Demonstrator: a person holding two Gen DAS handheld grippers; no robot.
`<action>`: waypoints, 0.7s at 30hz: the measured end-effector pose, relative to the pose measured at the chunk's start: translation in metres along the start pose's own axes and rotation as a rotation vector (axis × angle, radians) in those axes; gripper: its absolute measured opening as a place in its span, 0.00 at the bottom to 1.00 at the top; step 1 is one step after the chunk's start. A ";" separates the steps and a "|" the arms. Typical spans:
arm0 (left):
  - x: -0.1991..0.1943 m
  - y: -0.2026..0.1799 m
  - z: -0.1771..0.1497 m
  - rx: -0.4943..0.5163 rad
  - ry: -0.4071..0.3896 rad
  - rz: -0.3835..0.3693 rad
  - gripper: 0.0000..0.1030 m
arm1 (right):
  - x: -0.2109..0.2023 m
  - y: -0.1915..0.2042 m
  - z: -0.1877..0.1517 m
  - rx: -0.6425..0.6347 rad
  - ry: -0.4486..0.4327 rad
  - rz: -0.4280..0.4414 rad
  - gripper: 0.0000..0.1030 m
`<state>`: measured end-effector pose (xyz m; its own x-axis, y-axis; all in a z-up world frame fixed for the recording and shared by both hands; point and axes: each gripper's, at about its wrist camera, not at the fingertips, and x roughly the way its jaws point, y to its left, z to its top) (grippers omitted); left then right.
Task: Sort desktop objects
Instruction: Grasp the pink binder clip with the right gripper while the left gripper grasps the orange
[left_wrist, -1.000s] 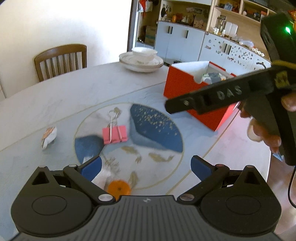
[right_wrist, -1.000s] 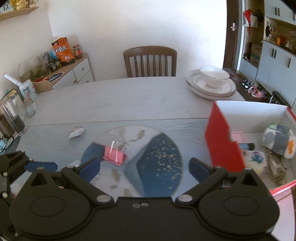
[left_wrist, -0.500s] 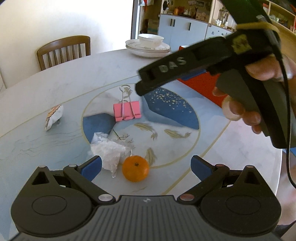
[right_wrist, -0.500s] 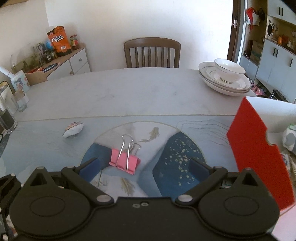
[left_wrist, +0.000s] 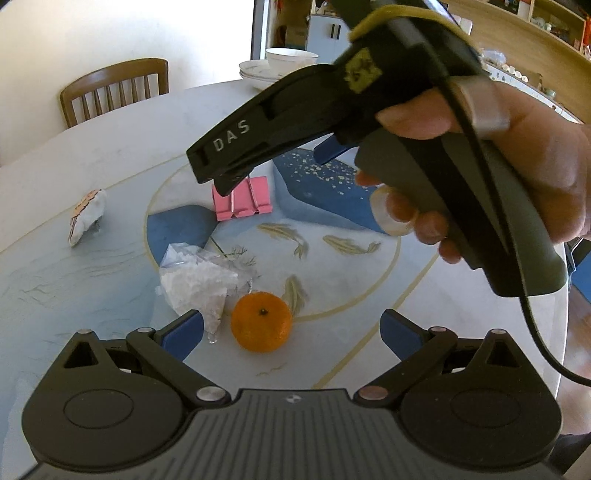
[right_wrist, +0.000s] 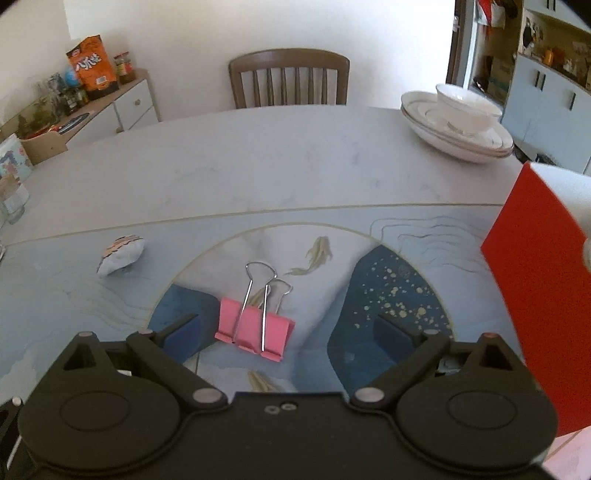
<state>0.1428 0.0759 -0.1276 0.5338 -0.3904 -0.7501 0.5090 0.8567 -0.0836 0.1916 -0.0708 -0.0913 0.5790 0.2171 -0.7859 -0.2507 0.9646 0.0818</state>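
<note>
A pink binder clip (right_wrist: 255, 330) lies on the table's round fish pattern, just ahead of my right gripper (right_wrist: 288, 328), which is open and hovers over it with the clip between its blue pads. In the left wrist view, a hand (left_wrist: 517, 147) holds that gripper above the clip (left_wrist: 242, 199). My left gripper (left_wrist: 291, 328) is open and empty. An orange tangerine (left_wrist: 261, 321) sits just beyond its fingers, beside a clear bag of white stuff (left_wrist: 195, 284). A small white wrapped item (left_wrist: 86, 218) lies far left.
A red box (right_wrist: 535, 295) with sorted items stands at the right table edge. Stacked white plates with a bowl (right_wrist: 458, 125) sit at the back right. A wooden chair (right_wrist: 288, 79) stands behind the table, and a sideboard with clutter (right_wrist: 92, 107) is at the left.
The right gripper has swung left from the red box and come down over the pink clip. The left gripper has drawn back, so the tangerine and bag now show in front of it.
</note>
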 end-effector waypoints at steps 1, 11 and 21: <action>0.001 0.001 0.000 0.000 0.001 0.001 0.99 | 0.002 0.001 0.001 0.002 0.005 0.000 0.95; 0.007 0.007 0.001 -0.006 -0.004 0.006 0.90 | 0.027 0.007 0.008 0.029 0.053 -0.016 0.93; 0.015 0.006 -0.001 0.011 0.012 0.006 0.60 | 0.038 0.017 0.010 -0.015 0.069 -0.028 0.83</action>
<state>0.1531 0.0754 -0.1395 0.5288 -0.3811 -0.7584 0.5132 0.8552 -0.0719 0.2173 -0.0450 -0.1139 0.5311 0.1786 -0.8282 -0.2472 0.9677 0.0502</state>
